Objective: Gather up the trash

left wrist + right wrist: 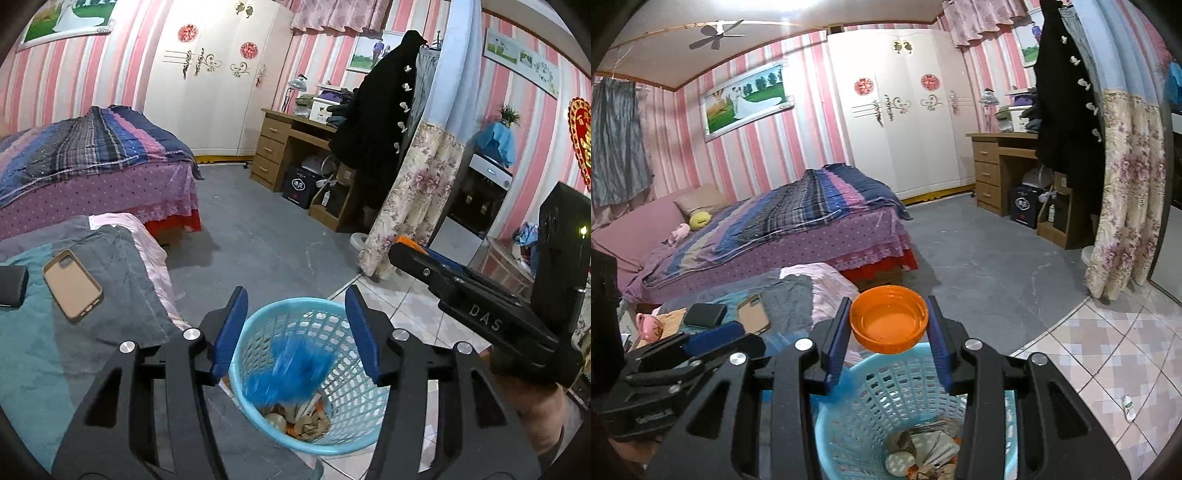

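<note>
A light blue plastic trash basket [255,398] stands on the floor below both grippers; it holds paper scraps and wrappers. My left gripper [297,332] is open and empty above it, and a blurred blue piece of trash [291,369] sits inside the basket under its jaws. My right gripper [889,326] is shut on an orange bottle cap [888,320], held over the basket's rim [831,424]. The right gripper also shows in the left wrist view [402,243] at the right.
A low table covered with cloths [55,350] carries a phone [72,284] and a black case [703,314] at the left. A bed [798,229], a wardrobe [908,110], a desk [997,162] and a floral curtain [1126,192] ring the grey floor. A small bottle [1129,406] lies on the tiles.
</note>
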`<act>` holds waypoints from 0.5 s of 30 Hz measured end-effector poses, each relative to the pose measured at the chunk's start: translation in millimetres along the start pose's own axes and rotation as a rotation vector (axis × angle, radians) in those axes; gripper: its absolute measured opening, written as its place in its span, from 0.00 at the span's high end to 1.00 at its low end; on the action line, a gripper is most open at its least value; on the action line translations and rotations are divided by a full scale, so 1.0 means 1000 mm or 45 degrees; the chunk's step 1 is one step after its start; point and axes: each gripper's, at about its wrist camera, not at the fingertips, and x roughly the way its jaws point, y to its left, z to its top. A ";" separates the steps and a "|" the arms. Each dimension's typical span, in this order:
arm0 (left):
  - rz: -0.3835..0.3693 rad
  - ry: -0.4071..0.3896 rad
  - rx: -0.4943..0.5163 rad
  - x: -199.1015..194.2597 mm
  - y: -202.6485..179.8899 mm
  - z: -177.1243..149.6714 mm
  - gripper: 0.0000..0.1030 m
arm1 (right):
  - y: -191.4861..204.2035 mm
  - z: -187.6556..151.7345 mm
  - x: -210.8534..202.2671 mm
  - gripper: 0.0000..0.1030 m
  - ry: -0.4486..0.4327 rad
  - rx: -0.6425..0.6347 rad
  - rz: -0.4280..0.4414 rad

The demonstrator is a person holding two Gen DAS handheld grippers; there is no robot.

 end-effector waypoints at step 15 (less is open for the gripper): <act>0.663 -0.088 0.026 -0.106 0.112 -0.029 0.05 | 0.005 -0.001 0.013 0.18 -0.006 -0.040 -0.074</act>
